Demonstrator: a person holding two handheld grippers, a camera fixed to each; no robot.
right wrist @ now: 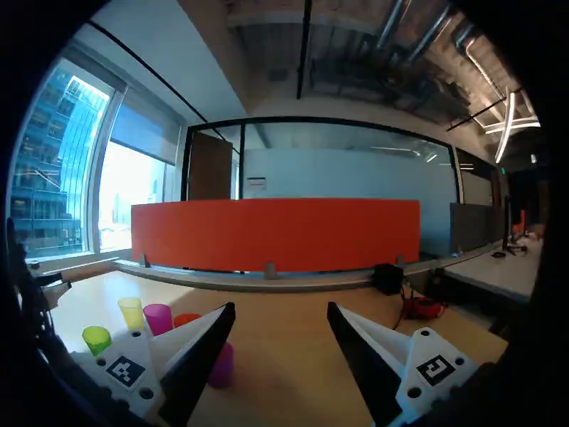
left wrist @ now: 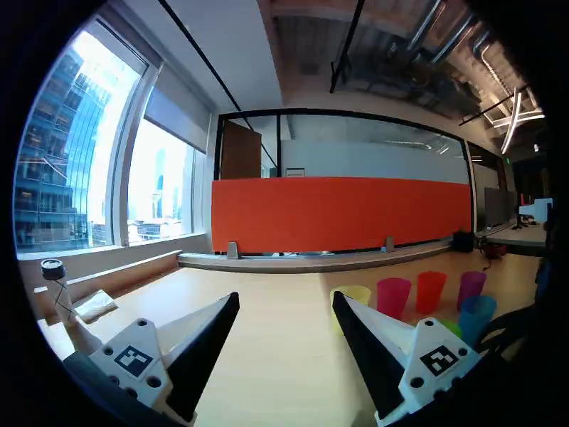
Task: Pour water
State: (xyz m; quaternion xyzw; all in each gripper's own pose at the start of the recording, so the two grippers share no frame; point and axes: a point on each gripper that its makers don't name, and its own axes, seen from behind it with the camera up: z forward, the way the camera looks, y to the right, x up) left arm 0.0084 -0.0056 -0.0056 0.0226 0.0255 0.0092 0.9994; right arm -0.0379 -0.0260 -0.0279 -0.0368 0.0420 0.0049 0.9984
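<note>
Left gripper view: left gripper [left wrist: 284,295] is spread, empty; cups [left wrist: 393,295] stand ahead-right on the table [left wrist: 277,377].
Right gripper view: right gripper [right wrist: 280,306] is spread, empty; cups [right wrist: 158,318] stand low left. Best to centre one cup between the fingers, grip mid-wall and keep it upright.

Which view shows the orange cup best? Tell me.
The left gripper view: the orange cup stands whole and unobstructed on the table. In the right gripper view, only its top peeks out behind the right gripper.
</note>
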